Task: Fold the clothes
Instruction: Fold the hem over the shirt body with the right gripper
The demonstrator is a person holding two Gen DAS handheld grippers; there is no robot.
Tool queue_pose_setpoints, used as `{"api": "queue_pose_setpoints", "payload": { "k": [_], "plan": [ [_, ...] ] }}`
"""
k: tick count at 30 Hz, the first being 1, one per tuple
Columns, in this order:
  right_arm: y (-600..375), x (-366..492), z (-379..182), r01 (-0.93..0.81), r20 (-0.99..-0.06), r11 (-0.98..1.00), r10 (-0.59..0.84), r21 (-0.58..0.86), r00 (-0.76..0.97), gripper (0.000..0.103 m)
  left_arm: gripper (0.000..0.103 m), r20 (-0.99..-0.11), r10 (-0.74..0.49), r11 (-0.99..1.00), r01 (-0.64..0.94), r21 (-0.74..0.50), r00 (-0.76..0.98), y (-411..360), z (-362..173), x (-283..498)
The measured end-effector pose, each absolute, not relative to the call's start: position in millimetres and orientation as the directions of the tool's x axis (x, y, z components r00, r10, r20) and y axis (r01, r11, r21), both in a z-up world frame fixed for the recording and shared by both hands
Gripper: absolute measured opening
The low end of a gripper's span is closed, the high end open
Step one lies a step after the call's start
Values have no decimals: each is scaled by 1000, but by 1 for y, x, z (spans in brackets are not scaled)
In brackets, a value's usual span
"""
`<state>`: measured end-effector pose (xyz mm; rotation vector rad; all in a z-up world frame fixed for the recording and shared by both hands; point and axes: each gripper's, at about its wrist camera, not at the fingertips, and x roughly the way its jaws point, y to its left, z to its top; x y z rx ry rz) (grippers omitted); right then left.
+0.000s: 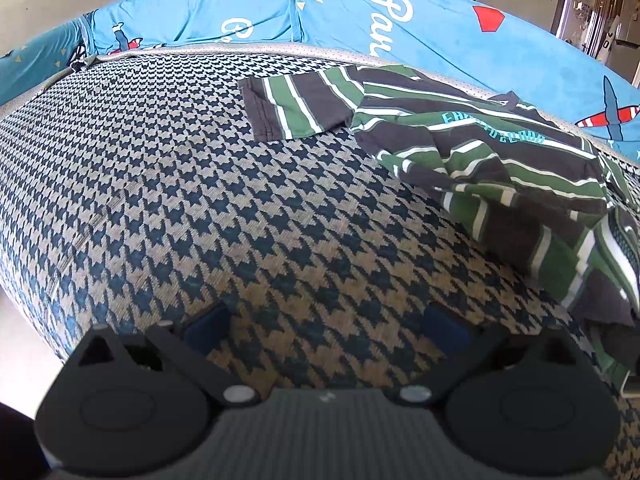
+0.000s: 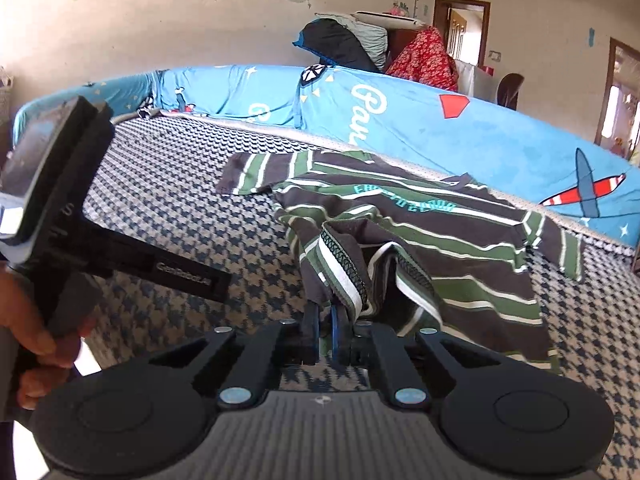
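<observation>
We see the shirt (image 2: 420, 240) lying rumpled on the houndstooth mat (image 1: 180, 200), one sleeve spread flat toward the blue sheet (image 1: 440, 36). The right gripper (image 2: 326, 332) has its jaws pressed together, pinching the shirt's hem. The left gripper (image 1: 324, 326) hovers over bare mat beside the shirt, jaws spread and holding nothing.

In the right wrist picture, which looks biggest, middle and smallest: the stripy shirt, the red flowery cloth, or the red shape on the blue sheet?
1. Stripy shirt, though it lies nearest the camera.
2. Red flowery cloth, farther back.
3. Red shape on the blue sheet.
</observation>
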<state>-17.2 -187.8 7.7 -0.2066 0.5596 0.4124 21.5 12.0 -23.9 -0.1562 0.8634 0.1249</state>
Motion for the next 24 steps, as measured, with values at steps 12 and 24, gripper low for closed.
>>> {"api": "queue_pose_setpoints", "payload": {
  "k": [12, 24],
  "plan": [
    [-152, -35, 20, -543, -556, 827, 523, 146, 647, 6, 103, -728, -92, 928, -207, -310, 679, 60, -4, 5],
    [-97, -38, 11, -608, -579, 767, 596, 205, 557, 7, 103, -657, 36, 878, -338, -340, 753, 115, 27, -16]
  ]
}}
